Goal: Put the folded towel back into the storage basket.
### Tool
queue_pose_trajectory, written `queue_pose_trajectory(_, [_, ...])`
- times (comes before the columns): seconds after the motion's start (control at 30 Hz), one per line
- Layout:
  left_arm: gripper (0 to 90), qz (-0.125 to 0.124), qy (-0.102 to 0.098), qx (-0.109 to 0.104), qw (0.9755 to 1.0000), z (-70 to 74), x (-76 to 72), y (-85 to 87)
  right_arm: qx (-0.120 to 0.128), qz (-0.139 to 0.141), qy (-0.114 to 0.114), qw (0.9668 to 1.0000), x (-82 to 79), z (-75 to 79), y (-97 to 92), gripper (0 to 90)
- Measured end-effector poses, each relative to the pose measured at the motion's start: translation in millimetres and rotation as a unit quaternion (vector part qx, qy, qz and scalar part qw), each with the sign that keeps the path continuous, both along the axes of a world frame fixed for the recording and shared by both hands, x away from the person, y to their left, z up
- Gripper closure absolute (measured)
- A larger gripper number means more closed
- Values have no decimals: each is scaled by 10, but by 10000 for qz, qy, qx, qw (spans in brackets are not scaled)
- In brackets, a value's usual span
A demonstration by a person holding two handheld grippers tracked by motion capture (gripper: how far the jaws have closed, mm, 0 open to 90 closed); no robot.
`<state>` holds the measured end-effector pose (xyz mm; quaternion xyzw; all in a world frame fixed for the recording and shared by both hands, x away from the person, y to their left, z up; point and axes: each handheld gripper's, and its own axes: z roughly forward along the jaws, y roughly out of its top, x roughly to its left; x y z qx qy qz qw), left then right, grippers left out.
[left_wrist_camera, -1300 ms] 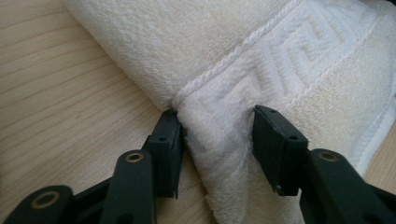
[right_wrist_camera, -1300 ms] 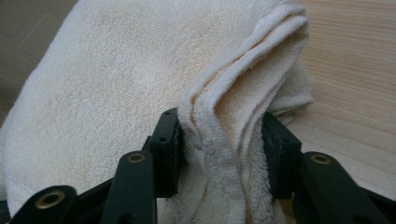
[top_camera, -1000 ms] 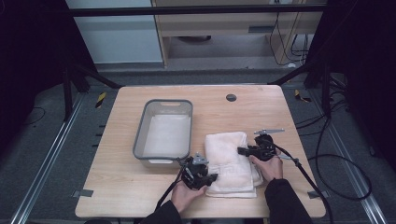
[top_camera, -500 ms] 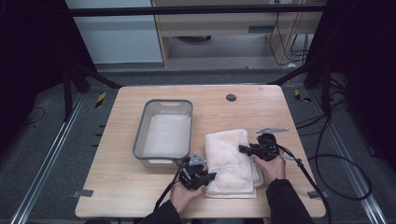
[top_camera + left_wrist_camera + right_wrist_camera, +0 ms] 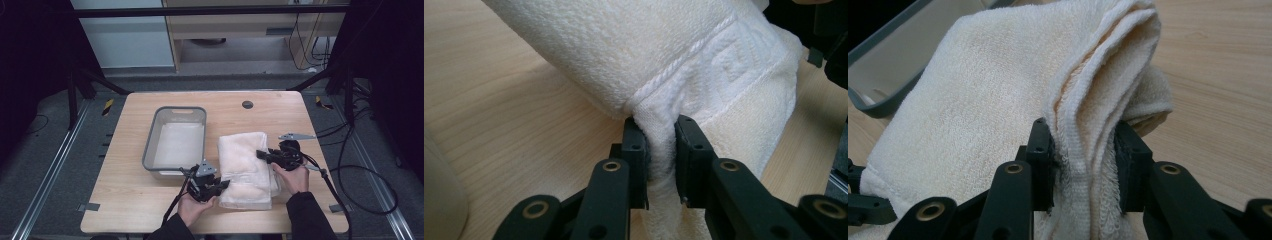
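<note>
Tongs (image 5: 226, 184) pinch towel (image 5: 246, 167); lengthwise toward table's far edge.

The towel (image 5: 704, 55) was cream-white terry cloth, its pile looped and rough, with a flatter woven band and a raised corded line across it; along the folded edges (image 5: 1098, 75) the layers showed a stitched hem with short frayed loops. The table (image 5: 150, 200) was pale wood or wood-look board, matt, with fine straight grain and a smooth face. The tub (image 5: 175, 142) looked like grey plastic, smooth with a dull sheen, its inside paler. The left gripper (image 5: 660, 145) and the right gripper (image 5: 1084, 150) were of matt black plastic-looking parts with brass-coloured metal rivets; a grey plate (image 5: 296, 136) on the right one looked like flat matt metal.
</note>
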<state>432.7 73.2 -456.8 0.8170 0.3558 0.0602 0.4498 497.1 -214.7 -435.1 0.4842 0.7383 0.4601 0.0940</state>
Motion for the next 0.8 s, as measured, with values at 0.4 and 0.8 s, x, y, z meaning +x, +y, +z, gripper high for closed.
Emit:
queue_pose_trajectory(0.4, [771,80,-233,-161,9996,194,-31,73,197,-55,-258,9995,-67,162,-3,666])
queue_pose_trajectory(0.8, [772,132,-456,-270,9985,359,-62,131,265,-108,-552,9981,-128,330,38,667])
